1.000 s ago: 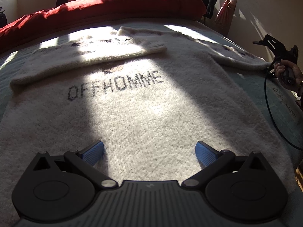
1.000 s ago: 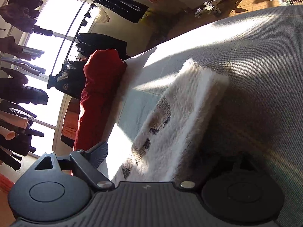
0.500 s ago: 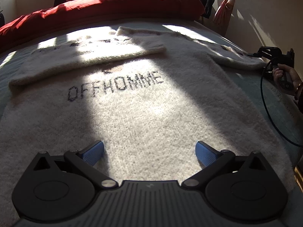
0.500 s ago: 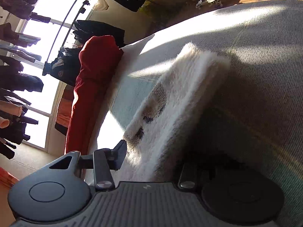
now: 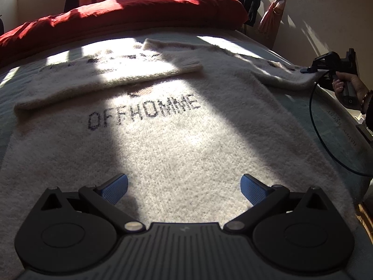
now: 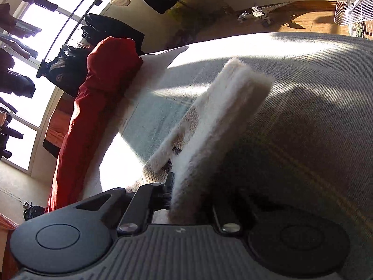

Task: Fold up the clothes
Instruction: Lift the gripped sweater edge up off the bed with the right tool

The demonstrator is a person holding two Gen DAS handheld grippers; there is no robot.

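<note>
Right hand-held gripper (image 6: 186,200) clamps the sweater sleeve (image 6: 221,126); it was wide open around it a second ago.

A cream sweater (image 5: 163,144) lettered OFFHOMME lies flat on the bed (image 6: 314,88), one sleeve already folded across its chest, a red duvet (image 5: 121,16) bunched behind it. The left hand-held gripper (image 5: 184,186) hovers over the hem in the same spot as before, its blue pads (image 5: 115,187) spread wide with nothing between them. At the far edge, the right hand-held gripper has gone from open jaws to pressing tight on the cuff end of the other sleeve, which now stands tilted up off the bed rather than lying on it. A hand (image 5: 347,86) holds its handle beside a trailing black cable (image 5: 313,119).
</note>
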